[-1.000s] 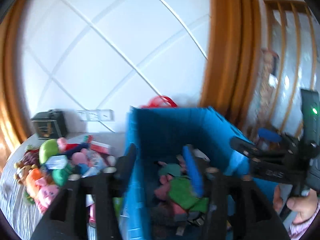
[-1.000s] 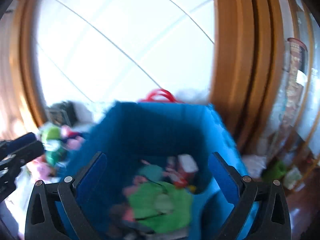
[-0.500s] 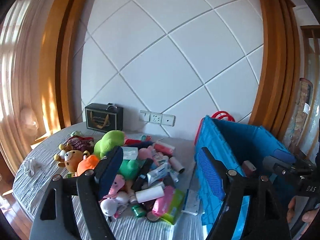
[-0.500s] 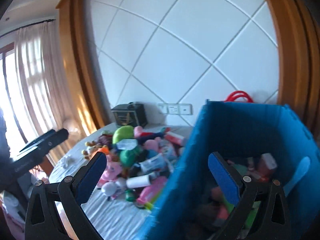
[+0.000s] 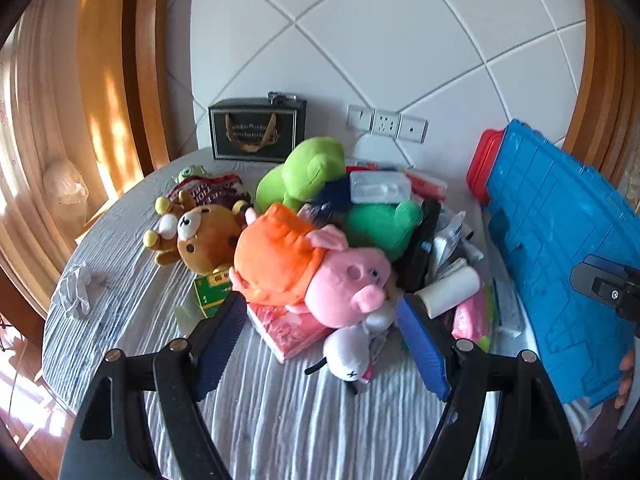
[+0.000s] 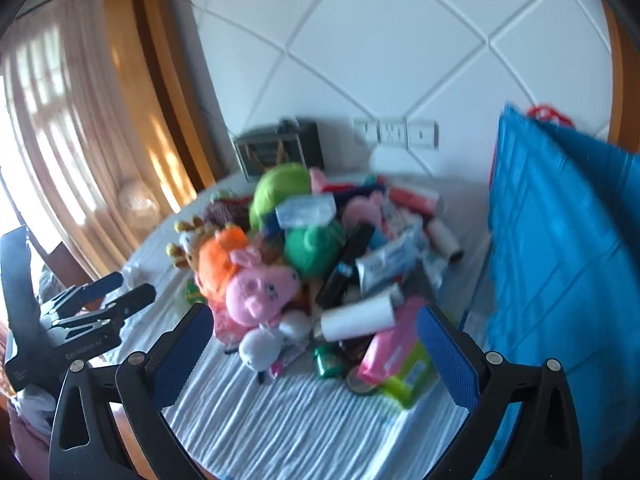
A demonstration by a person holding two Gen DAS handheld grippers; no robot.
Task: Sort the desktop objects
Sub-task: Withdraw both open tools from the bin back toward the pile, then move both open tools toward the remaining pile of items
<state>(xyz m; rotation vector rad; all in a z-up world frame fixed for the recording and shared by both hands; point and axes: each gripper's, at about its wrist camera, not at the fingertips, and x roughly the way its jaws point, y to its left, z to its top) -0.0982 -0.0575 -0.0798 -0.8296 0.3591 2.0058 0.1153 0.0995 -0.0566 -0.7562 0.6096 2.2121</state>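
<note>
My left tongs [image 5: 320,336] have just been opening and stand spread with nothing between them, above the near edge of the tabletop [image 5: 280,420]. My right tongs [image 6: 312,344] are spread too, empty. The toy pile sits mid-table: a pink pig plush [image 5: 344,280] in front, a brown bear plush [image 5: 200,236] toward the left edge, the blue crate [image 5: 560,260] at the right edge.
</note>
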